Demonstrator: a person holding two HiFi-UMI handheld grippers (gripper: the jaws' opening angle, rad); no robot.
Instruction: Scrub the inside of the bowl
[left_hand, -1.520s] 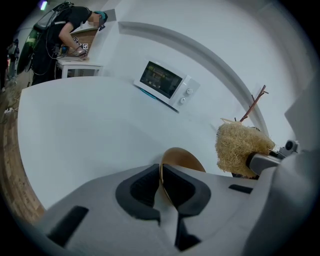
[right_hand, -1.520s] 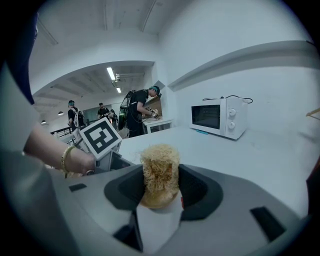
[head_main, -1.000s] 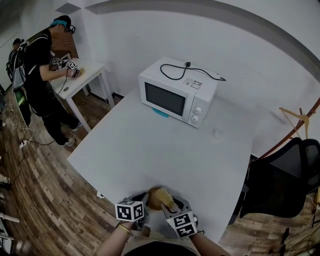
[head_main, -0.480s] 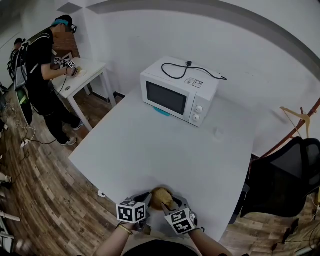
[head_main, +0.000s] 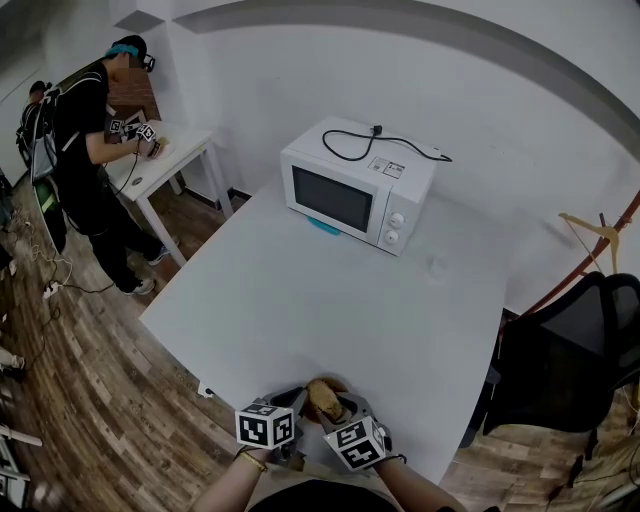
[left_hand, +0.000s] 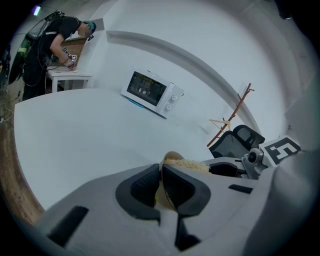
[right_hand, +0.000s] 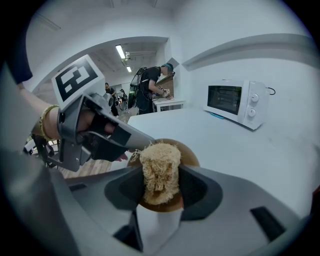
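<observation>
A: What is taking up the room?

B: A large white rectangular table (head_main: 330, 310) is filling the middle. A white box-shaped microwave oven (head_main: 355, 185) is sitting at its far side, with a black power cord (head_main: 376, 128) lying on top.

A: And around it?

B: Plain white walls (head_main: 500, 90) are closing in behind. Brown wooden plank flooring (head_main: 90, 380) is running along the left, where a person in dark clothes (head_main: 80, 150) is standing at a small white side table (head_main: 180, 152). A black mesh office chair (head_main: 575, 350) is standing at the right.

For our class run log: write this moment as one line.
left tool: shut on bowl rim | right tool: shut on scrubber, over bowl
</observation>
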